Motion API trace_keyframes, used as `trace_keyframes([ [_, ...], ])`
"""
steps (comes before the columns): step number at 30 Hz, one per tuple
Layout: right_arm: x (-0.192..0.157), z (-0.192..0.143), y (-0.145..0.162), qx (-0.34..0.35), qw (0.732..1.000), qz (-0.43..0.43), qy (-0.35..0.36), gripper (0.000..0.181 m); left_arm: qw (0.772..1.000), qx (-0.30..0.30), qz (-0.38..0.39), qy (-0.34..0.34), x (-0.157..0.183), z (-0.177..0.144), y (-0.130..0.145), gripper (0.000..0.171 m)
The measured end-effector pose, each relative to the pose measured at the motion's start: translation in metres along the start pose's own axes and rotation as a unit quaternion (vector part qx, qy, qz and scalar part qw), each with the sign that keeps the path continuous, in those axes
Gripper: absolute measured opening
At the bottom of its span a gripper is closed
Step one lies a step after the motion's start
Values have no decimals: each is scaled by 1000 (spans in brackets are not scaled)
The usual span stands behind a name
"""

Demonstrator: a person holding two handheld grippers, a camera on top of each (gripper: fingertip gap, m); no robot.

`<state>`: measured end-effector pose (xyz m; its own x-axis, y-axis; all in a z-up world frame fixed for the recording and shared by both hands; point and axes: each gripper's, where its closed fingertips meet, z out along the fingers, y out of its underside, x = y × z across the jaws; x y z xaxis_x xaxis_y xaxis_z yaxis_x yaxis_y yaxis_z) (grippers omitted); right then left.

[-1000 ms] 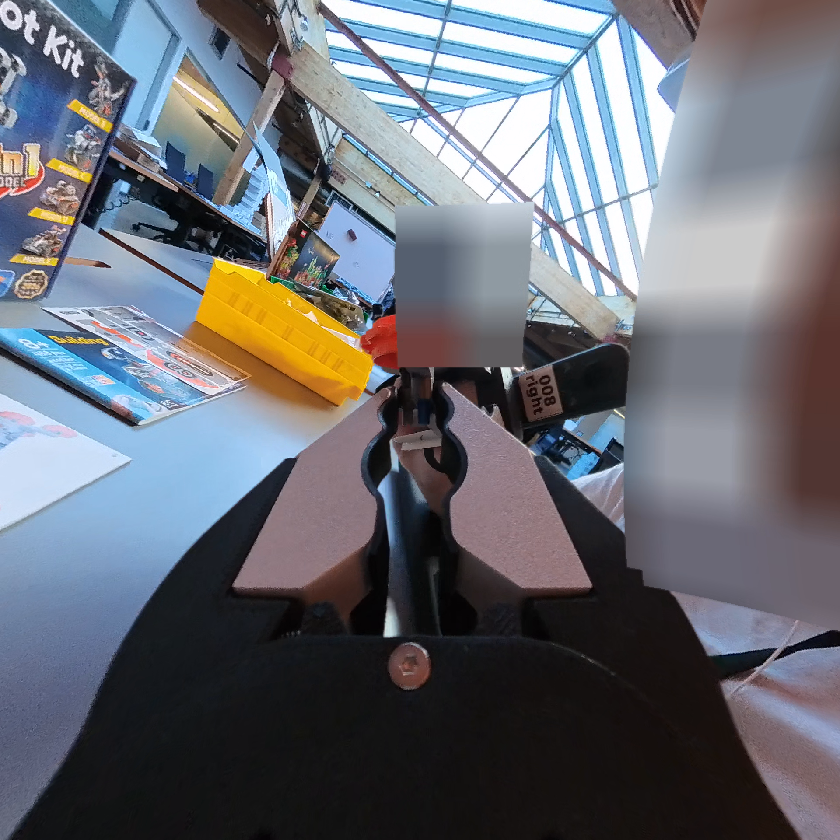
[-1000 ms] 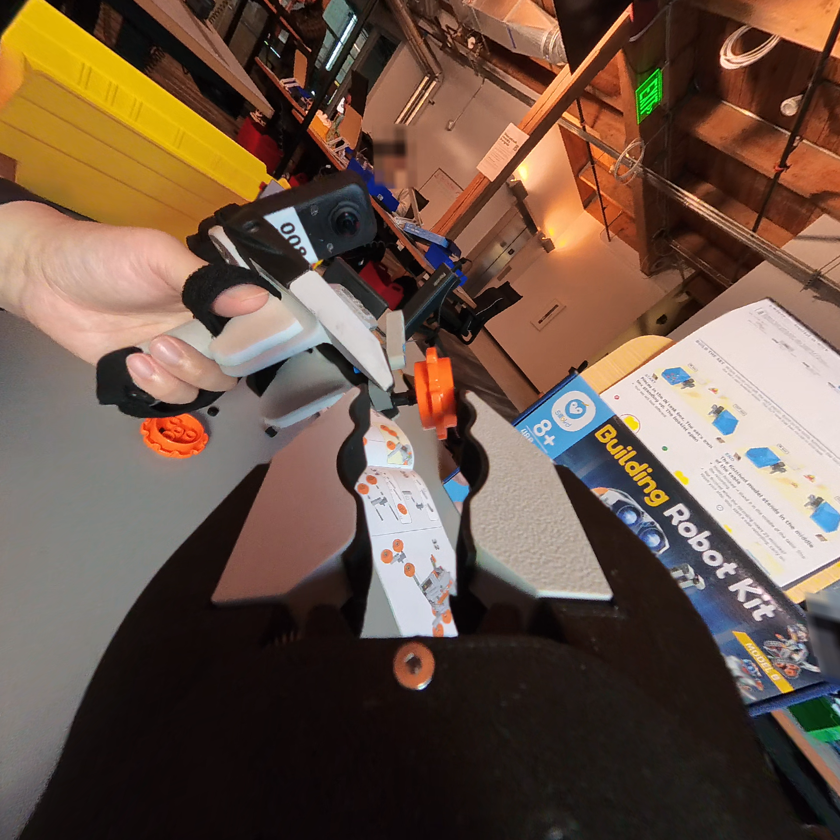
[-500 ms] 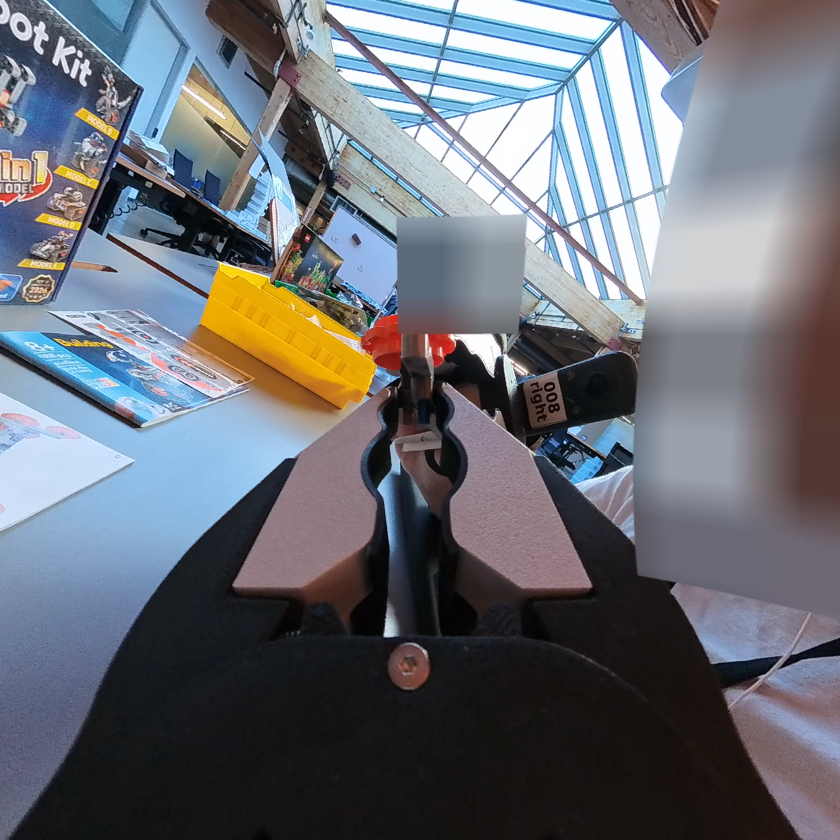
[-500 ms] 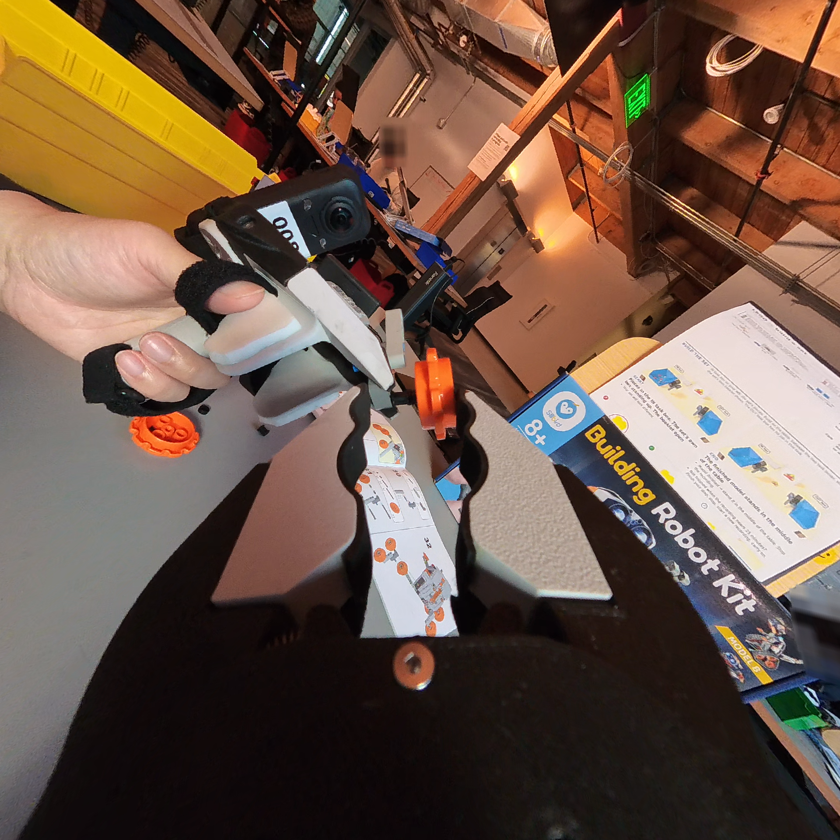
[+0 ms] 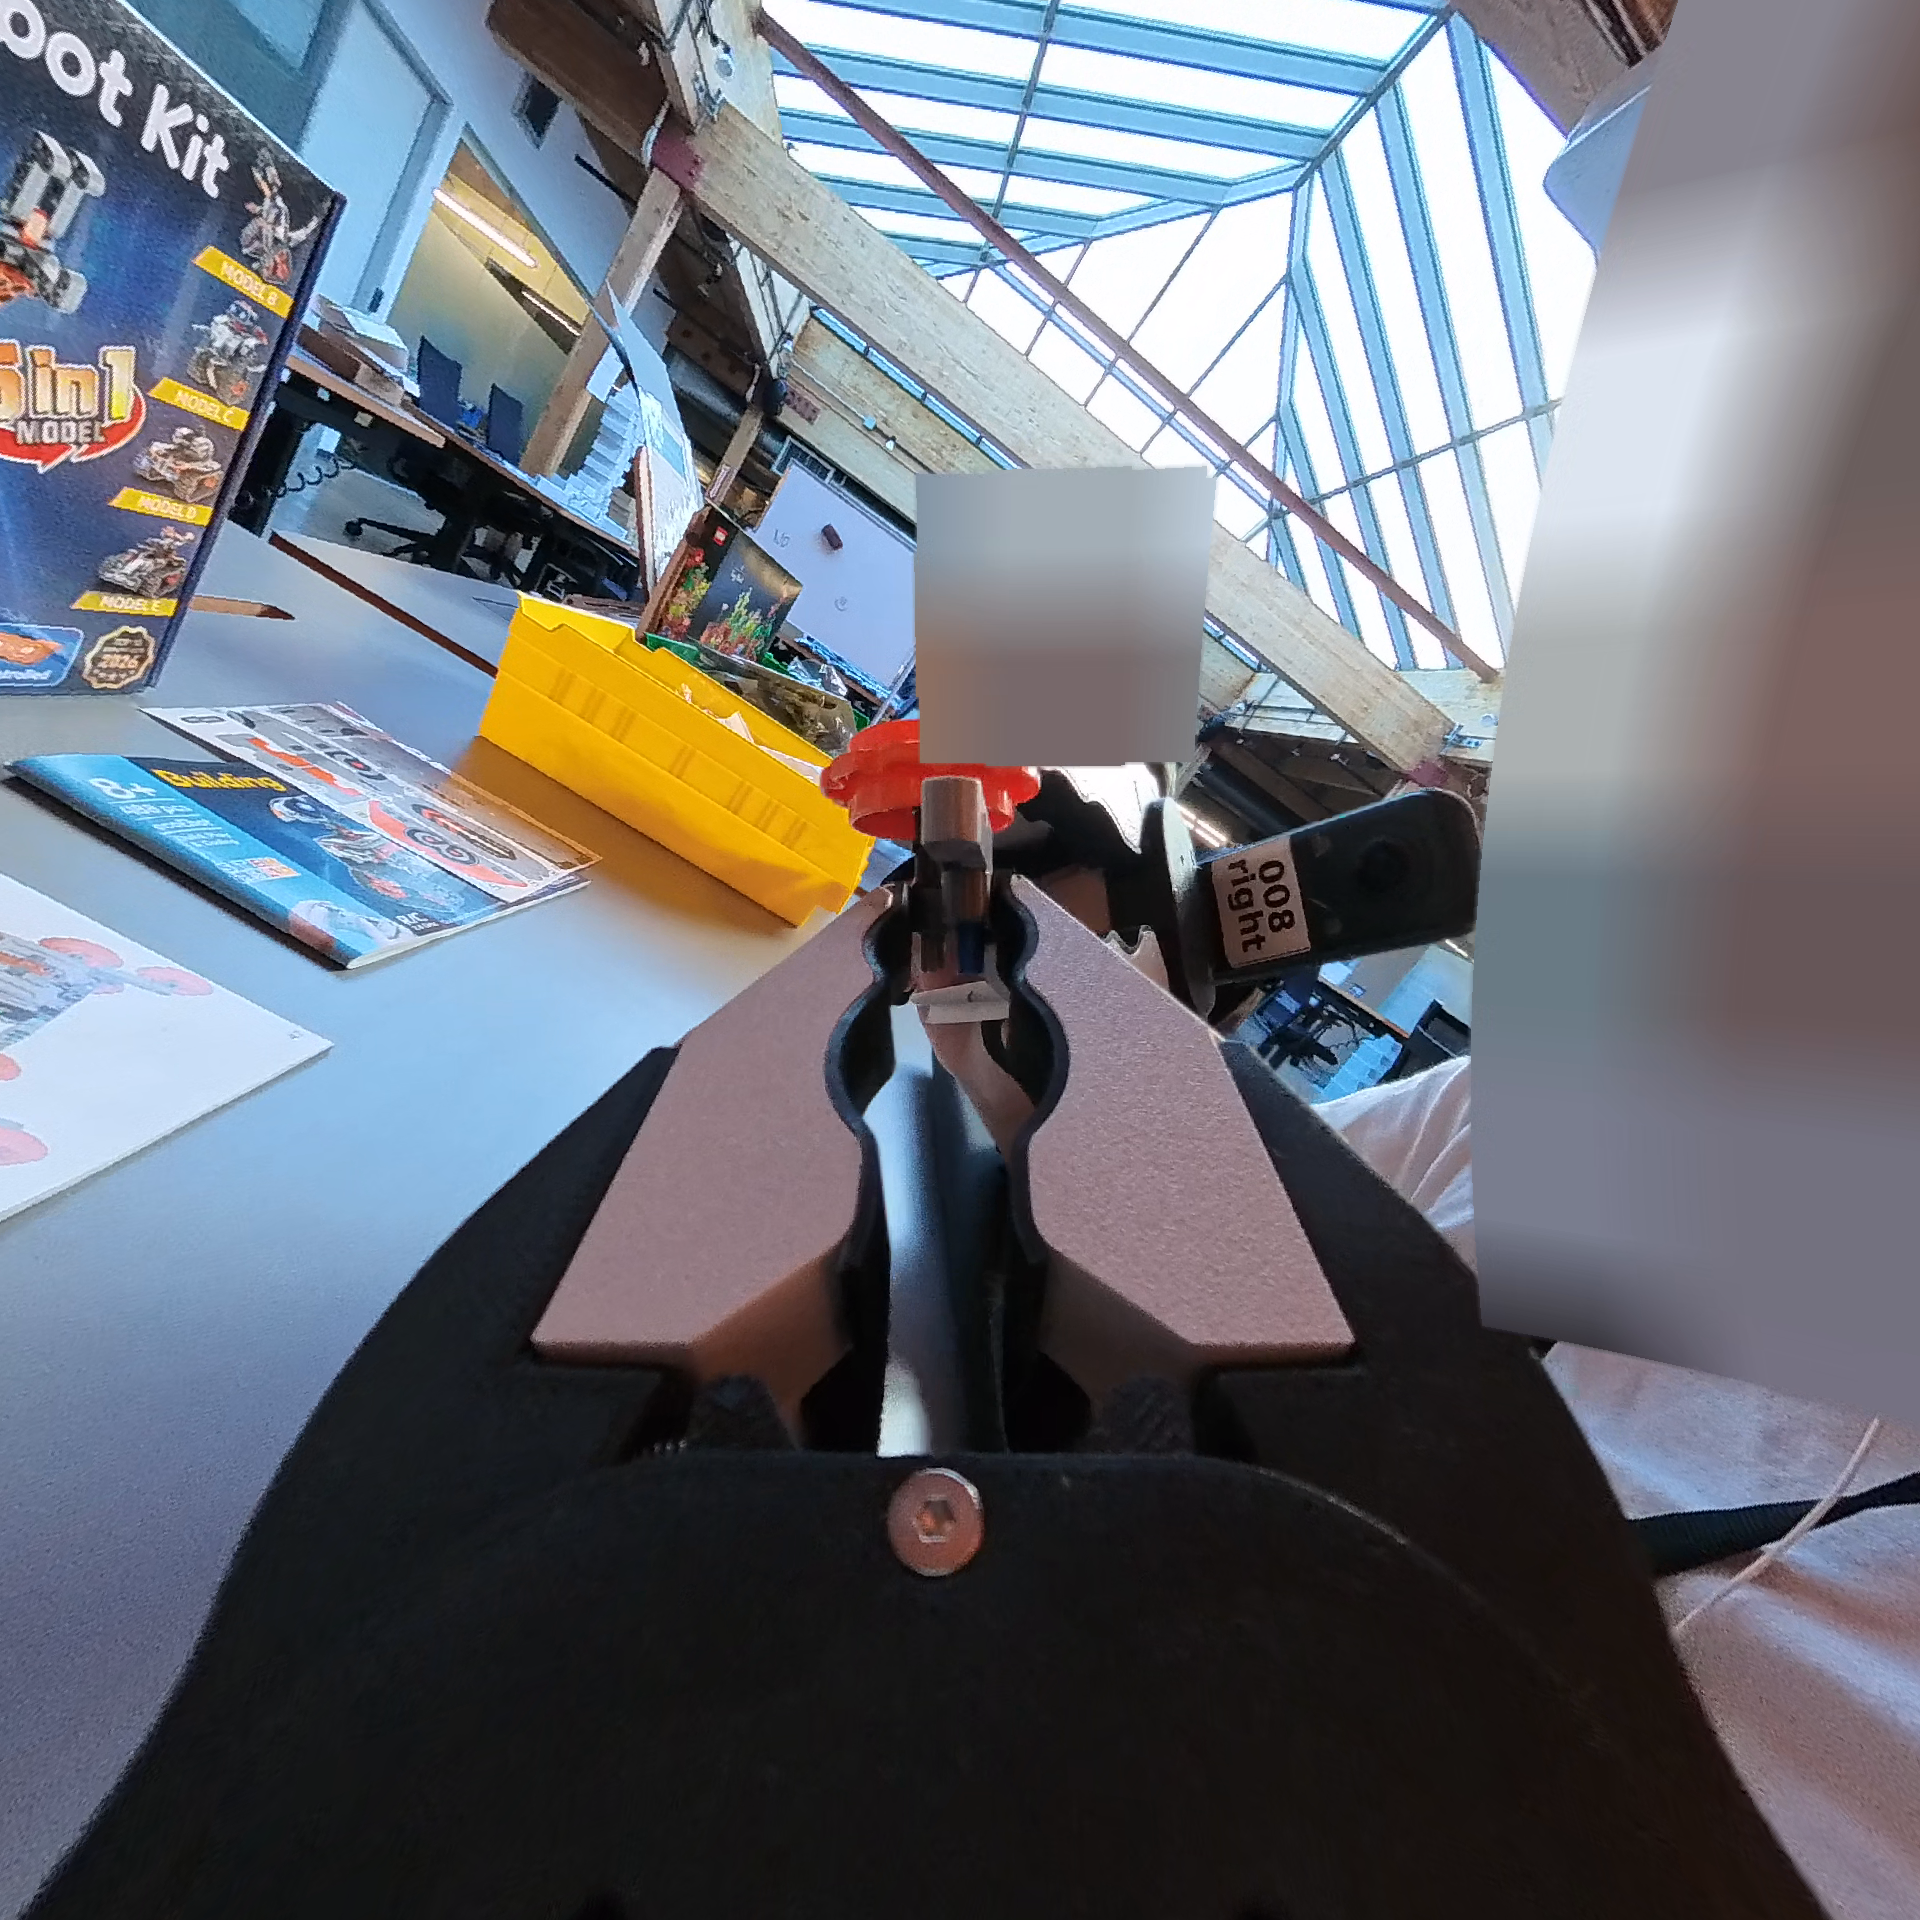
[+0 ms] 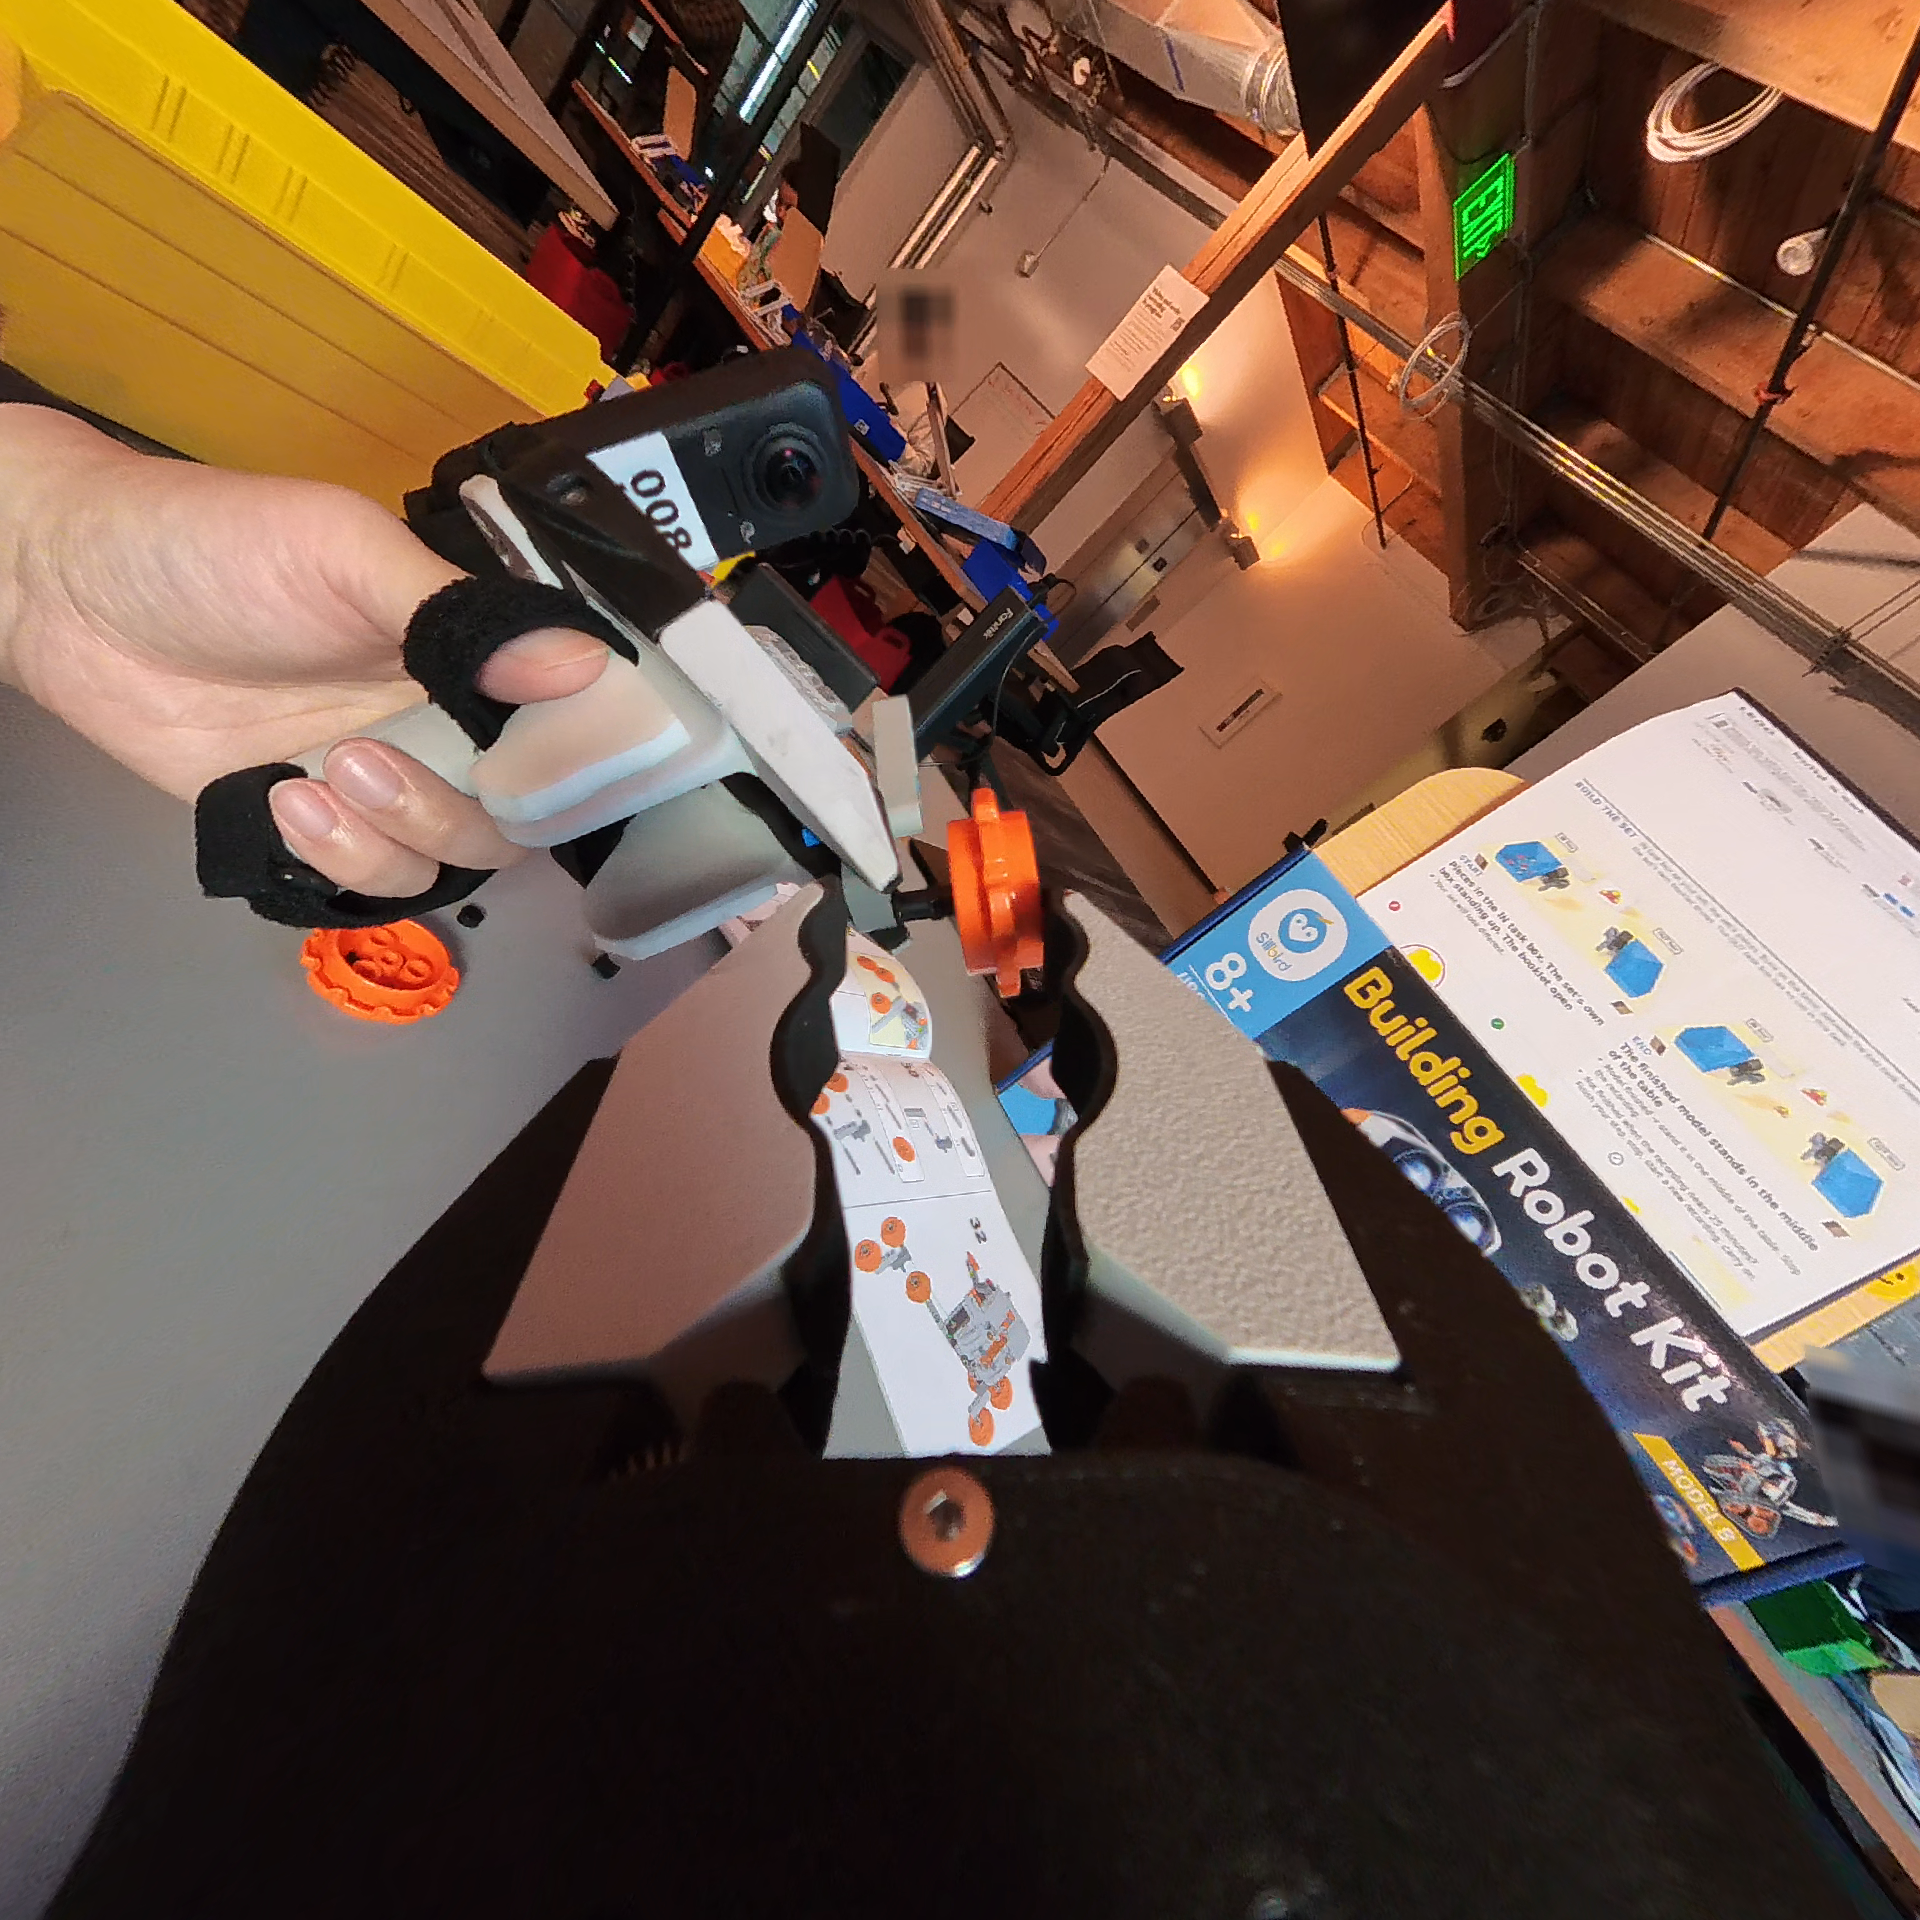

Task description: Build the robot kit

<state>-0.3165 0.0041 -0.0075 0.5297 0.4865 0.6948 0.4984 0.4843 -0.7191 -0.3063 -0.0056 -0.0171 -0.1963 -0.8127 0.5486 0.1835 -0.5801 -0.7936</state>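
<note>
1. Left wrist view, from the left: a yellow bin (image 5: 644,727) stands on the grey table (image 5: 312,1299).
2. The left gripper (image 5: 951,914) has its jaws drawn almost together, clamping a small grey assembly (image 5: 951,831) held clear of the table.
3. An orange wheel (image 5: 883,790) sits at the assembly's far end.
4. Right wrist view: a second orange wheel (image 6: 379,971) lies loose on the table.
5. The right gripper (image 6: 945,925) has its jaws parted around the mounted wheel, which lies nearer the right-hand finger; contact cannot be told.
</note>
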Motion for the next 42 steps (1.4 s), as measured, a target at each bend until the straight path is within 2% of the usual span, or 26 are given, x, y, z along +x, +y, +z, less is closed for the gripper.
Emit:
trace_keyframes([
  [9, -6, -3, 8, -3, 999, -4, -46, 29, 999, -35, 14, -5, -3, -9, 0, 13],
  [16, -10, 1, 7, 6, 999, 8, -41, 38, 999, -35, 9, -6, -5, -10, 1, 13],
  [23, -7, 1, 2, 13, 1000, -3, -10, 36, 1000, -27, -5, 8, 0, -8, -1, 13],
  [27, -6, 1, 1, 17, 1000, 23, -8, 36, 1000, -26, -5, 7, 0, -5, 1, 13],
  [37, -4, 1, 3, 11, 1000, 17, 0, 36, 1000, -22, -6, 8, -1, -4, 1, 13],
  [42, 0, -2, 2, 18, 1000, 14, 4, 36, 999, -16, -23, 23, 1, -6, -1, 21],
])
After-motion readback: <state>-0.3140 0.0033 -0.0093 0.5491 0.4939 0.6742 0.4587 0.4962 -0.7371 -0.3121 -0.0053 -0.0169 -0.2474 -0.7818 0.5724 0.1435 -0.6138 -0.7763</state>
